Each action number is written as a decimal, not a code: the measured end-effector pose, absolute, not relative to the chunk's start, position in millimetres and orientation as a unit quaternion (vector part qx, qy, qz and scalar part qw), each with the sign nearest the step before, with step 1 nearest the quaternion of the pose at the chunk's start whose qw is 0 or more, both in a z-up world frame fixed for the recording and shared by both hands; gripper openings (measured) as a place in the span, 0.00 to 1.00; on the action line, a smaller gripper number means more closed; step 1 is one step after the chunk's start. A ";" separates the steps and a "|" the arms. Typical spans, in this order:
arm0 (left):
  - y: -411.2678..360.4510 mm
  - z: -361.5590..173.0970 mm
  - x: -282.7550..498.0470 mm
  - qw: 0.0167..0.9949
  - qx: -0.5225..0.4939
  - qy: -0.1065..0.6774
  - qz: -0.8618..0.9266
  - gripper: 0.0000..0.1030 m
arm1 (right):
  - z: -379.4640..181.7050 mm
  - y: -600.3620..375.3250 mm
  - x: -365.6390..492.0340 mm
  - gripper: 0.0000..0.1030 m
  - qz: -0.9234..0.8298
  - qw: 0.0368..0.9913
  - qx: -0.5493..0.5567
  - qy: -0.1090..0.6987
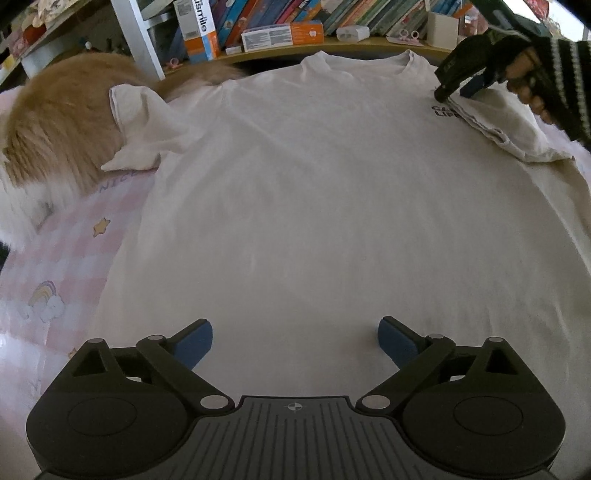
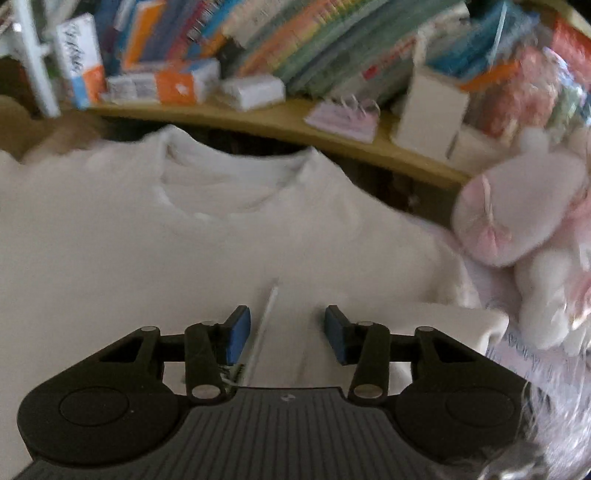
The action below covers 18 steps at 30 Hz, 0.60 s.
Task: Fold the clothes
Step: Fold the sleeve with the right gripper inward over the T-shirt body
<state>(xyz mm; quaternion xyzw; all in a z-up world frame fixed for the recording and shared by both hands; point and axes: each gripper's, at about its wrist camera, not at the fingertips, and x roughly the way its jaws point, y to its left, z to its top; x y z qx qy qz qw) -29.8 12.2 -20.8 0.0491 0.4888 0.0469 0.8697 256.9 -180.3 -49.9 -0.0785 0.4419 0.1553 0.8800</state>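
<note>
**On the pink bedsheet, a white T-shirt lies flat with one sleeve turned in**

On the pink checked bedsheet (image 1: 55, 258), printed with stars and rainbows, the white T-shirt (image 1: 314, 184) lies spread front up, its collar (image 1: 364, 61) toward the far edge of the bed beneath the wooden shelf (image 1: 332, 50). Your left gripper (image 1: 295, 341) hangs over the shirt's lower body near the bed's near edge, its blue pads spread wide and nothing between them.

At the far right corner of the bed, your right gripper (image 1: 456, 92) points down at the shirt's shoulder, where the sleeve (image 1: 517, 125) is folded inward across the chest and partly covers a small dark printed logo (image 1: 445, 110). Your hand (image 1: 528, 81), in a dark striped sleeve, grips the handle. From the right wrist camera, the right gripper's (image 2: 287, 328) jaws stand part-way apart over the folded sleeve's edge; the pads press on nothing, so the cloth is released. That view is blurred.

The other sleeve (image 1: 144, 125) lies crumpled toward the bed's far left corner, next to a fluffy ginger-and-white mass (image 1: 62, 122) that looks like a cat. A pale pink plush toy (image 2: 524, 221) sits at the right edge of the bed. Books (image 1: 295, 13) and small boxes (image 1: 282, 35) crowd the shelf.
</note>
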 end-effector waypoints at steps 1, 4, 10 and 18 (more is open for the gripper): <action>12.8 -21.0 -29.5 0.870 0.049 0.489 0.046 0.96 | -50.2 -184.6 255.5 0.30 0.150 0.884 -0.066 0.438; 14.8 -21.8 -27.7 0.870 0.046 0.489 0.043 0.97 | -46.1 -205.8 250.9 0.12 0.132 0.894 -0.015 0.429; 16.6 -23.3 -25.5 0.871 0.042 0.488 0.041 0.99 | -6.0 -235.9 217.5 0.11 0.133 0.936 0.083 0.314; 13.4 -23.1 -26.7 0.870 0.051 0.488 0.040 0.99 | 2.9 -217.9 233.1 0.41 0.238 0.892 0.008 0.383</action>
